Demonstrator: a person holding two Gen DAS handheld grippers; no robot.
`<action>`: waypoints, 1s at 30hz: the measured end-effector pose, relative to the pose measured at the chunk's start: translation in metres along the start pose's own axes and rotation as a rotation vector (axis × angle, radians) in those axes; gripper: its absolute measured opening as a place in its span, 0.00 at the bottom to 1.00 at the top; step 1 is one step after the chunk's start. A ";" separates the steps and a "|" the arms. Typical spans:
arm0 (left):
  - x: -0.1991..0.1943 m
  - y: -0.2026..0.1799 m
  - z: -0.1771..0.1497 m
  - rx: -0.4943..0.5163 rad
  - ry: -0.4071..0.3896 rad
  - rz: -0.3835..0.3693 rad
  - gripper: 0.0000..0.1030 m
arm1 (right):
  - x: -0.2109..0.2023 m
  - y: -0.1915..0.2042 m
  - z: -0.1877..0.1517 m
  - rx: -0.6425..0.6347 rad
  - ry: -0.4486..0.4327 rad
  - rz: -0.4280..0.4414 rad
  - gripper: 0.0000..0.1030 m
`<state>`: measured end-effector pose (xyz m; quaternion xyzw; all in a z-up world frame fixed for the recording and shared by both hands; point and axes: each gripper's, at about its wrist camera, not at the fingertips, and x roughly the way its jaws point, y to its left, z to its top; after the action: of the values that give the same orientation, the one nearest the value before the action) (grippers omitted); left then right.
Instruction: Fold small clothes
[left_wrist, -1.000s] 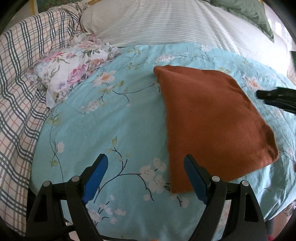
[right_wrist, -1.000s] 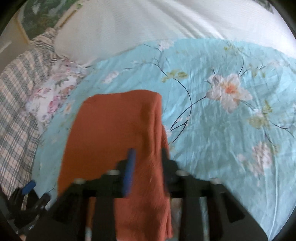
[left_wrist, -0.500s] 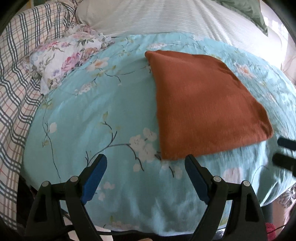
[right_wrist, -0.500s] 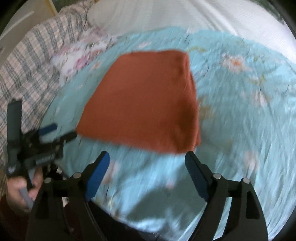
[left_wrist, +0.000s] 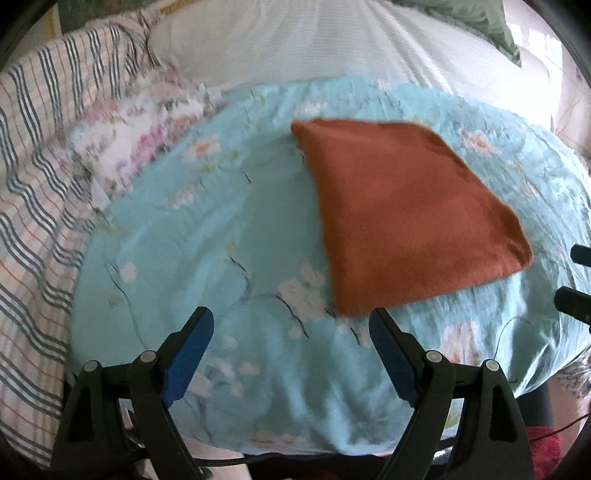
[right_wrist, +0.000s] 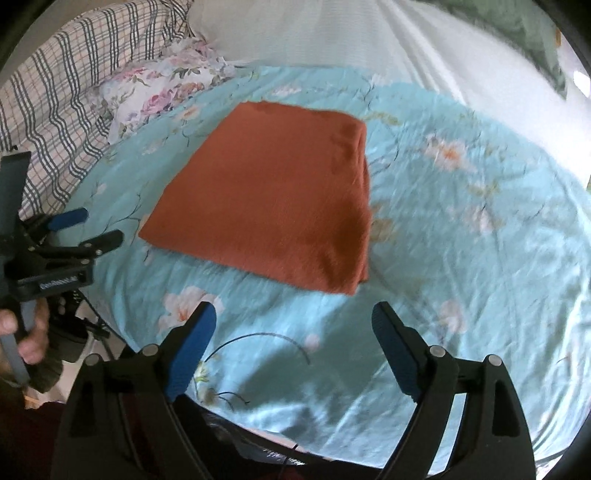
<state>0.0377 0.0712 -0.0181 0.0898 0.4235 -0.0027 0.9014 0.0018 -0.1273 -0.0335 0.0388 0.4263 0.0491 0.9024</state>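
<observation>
Rust-orange folded cloth (right_wrist: 273, 199) — we find it flat on the turquoise floral sheet (right_wrist: 461, 258) of the bed, its edges clear, open sheet all around. A floral cloth (left_wrist: 129, 147) and a plaid blanket (left_wrist: 33, 177) lie beyond its far left corner. Our right view alone shows the hand (right_wrist: 26, 332) holding the left claw (right_wrist: 88, 227). Left claw (left_wrist: 291, 325) wide open, empty. Right claw (right_wrist: 295, 317) — jaws opening, nothing between them, short of the cloth.
</observation>
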 end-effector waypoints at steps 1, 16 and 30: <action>-0.005 0.001 0.003 0.002 -0.019 -0.002 0.84 | -0.003 0.000 0.002 -0.007 -0.009 -0.003 0.86; 0.011 -0.028 0.024 0.063 -0.036 0.003 0.90 | 0.009 -0.015 0.018 0.021 -0.032 0.021 0.91; 0.021 -0.019 0.036 -0.016 -0.020 -0.011 0.91 | 0.019 -0.021 0.028 0.027 -0.024 0.046 0.91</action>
<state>0.0775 0.0484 -0.0143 0.0801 0.4151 -0.0050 0.9062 0.0372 -0.1465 -0.0328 0.0613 0.4150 0.0636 0.9055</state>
